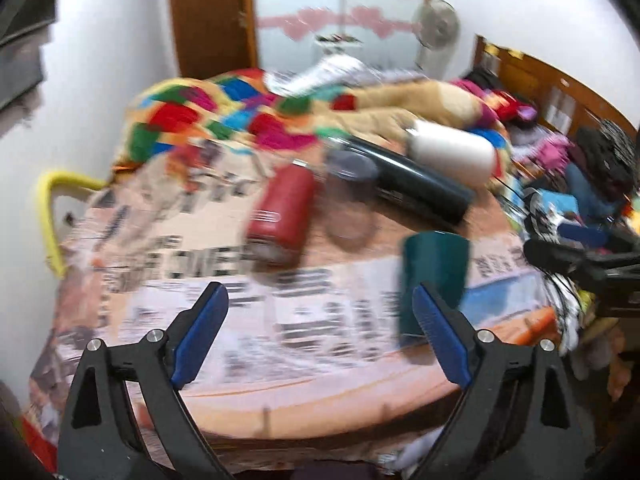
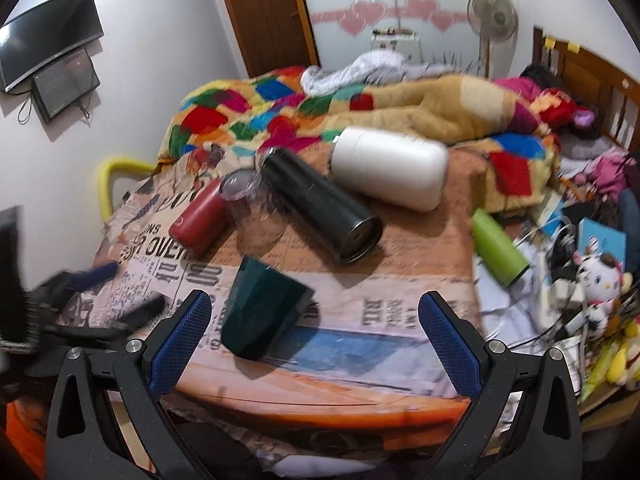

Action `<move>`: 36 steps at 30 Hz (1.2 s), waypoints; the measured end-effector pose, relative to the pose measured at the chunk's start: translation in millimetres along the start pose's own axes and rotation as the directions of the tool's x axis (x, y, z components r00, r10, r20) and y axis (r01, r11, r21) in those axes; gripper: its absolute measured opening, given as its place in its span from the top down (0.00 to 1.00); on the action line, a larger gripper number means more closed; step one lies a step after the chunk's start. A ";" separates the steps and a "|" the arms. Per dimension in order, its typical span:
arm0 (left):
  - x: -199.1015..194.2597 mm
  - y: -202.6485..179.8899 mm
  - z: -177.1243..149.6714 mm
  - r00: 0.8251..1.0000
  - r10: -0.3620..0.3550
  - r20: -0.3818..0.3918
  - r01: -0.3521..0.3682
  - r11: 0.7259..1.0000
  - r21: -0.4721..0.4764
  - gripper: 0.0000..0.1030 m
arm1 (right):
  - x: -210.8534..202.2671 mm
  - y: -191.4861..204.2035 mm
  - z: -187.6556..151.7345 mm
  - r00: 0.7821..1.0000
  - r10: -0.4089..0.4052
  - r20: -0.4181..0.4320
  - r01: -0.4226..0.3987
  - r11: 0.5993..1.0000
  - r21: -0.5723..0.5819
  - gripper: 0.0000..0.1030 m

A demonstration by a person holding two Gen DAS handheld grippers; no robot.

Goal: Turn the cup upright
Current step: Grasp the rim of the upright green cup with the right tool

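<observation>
**Cup down, both jaws wide**

My right gripper (image 2: 314, 328) gapes empty, my left gripper (image 1: 320, 328) too. The teal cup (image 2: 264, 312) lies tipped near my right blue pads (image 2: 182, 332). Risk: a nudge rolls it toward the 1 black flask (image 2: 320, 208) beyond.

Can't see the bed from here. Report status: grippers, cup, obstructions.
Left gripper open, empty. Right gripper open, empty. Dark green cup upside down, tilted, ungripped. Black flask and clear glass lie behind it, apart.
</observation>
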State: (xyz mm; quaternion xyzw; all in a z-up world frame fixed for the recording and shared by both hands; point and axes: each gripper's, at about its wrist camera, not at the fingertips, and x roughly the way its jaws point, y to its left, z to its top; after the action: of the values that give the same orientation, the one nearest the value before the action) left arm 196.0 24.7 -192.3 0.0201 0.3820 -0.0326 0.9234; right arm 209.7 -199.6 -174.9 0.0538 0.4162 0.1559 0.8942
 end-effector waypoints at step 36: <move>-1.0 31.1 -25.0 0.997 0.071 0.029 -0.069 0.995 -0.071 0.07 | 68.0 52.7 19.6 0.983 0.061 -0.175 -0.083 0.989 -0.124 0.31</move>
State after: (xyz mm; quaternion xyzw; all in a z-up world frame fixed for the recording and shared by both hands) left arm 180.0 57.3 -208.9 0.0008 0.3673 0.0128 0.9300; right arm 253.5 -127.2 -199.8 -0.0034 0.4780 0.2192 0.8506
